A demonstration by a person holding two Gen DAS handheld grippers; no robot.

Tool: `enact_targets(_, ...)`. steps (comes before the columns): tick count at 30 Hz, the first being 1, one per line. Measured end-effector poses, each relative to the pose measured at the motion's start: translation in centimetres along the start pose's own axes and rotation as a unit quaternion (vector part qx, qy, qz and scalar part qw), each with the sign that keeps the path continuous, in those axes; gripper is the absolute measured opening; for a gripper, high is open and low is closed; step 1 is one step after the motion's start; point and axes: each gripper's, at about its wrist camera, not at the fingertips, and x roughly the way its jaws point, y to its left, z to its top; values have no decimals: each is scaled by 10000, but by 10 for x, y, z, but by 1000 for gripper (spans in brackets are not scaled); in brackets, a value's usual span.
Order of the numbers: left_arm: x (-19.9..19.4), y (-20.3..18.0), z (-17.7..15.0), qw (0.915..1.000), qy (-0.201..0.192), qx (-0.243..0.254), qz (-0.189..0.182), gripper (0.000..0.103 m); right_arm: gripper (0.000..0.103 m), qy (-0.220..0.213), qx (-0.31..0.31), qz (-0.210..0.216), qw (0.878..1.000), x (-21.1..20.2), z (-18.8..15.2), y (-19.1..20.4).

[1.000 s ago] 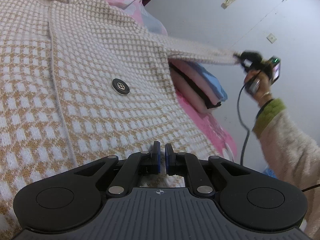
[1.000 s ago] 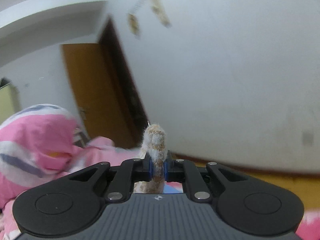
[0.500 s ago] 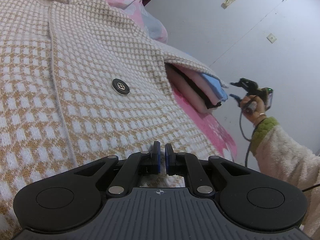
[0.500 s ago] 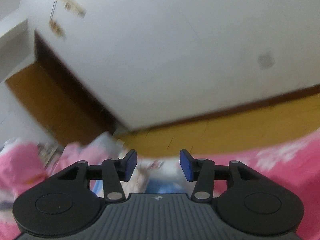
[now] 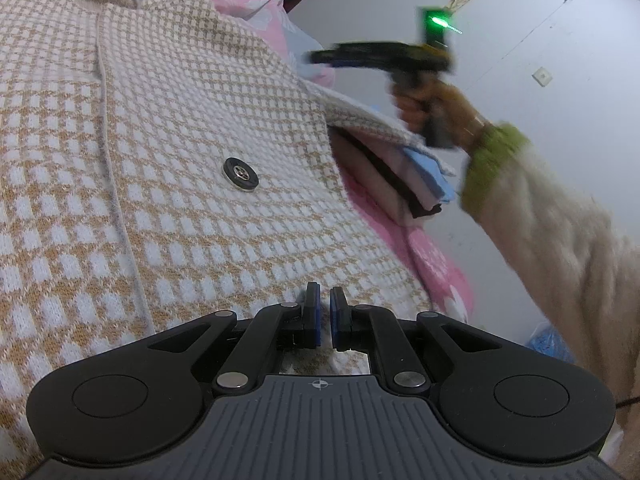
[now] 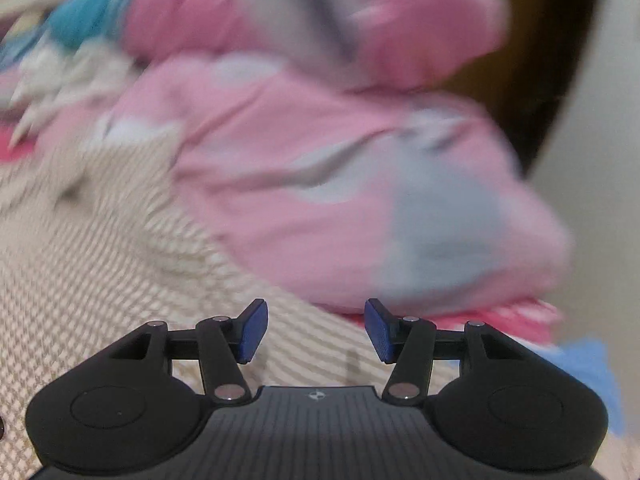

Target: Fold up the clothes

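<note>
**Left claw pinches the coat hem, right claw spreads empty above the sleeve**

Left claw [image 5: 324,312] sits at the near edge of the coat [image 5: 160,160], its blue pads drawn nearly together with a bit of the checked knit caught between them. From there the coat spreads flat over the bed [image 5: 436,264], tan and white checks, front side up, collar at the top left. A dark button [image 5: 240,174] lies near the middle of the front panel. Further right, the coat's sleeve [image 5: 360,120] drapes over a stack of folded clothes [image 5: 416,184] in pink, black and blue. Above that stack hangs the right claw [image 5: 320,57], blurred, gripped by a hand [image 5: 424,100] in a fluffy cream sleeve with a green cuff [image 5: 492,160]. A green light glows on top of it.

From the right wrist everything is smeared. Right claw [image 6: 316,330] has its pads well apart and widening, nothing between them. Checked knit fills the lower left beneath it; a pink quilt [image 6: 320,160] with pale patches bulks behind
</note>
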Motion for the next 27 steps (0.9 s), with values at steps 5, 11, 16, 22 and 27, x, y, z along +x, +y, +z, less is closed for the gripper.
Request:
enact_targets(5, -3, -2, -1, 10000, -14, 21, -23, 8, 64, 634, -542, 347, 9959, 44, 5, 22)
enact_targets(11, -4, -3, -1, 10000, -15, 35, -24, 8, 84, 984, -901, 220, 9908, 74, -7, 38)
enact_targets(16, -5, -3, -1, 10000, -13, 36, -25, 8, 102, 1067, -585, 226, 9923, 93, -8, 25)
enact_targets(22, -6, -3, 0, 10000, -11, 29, -23, 8, 71, 830, -416, 346, 9951, 86, -13, 22)
enact_targets(27, -6, -3, 0, 10000, -5, 25, -23, 8, 12, 252, -684, -41, 9973, 62, -13, 36)
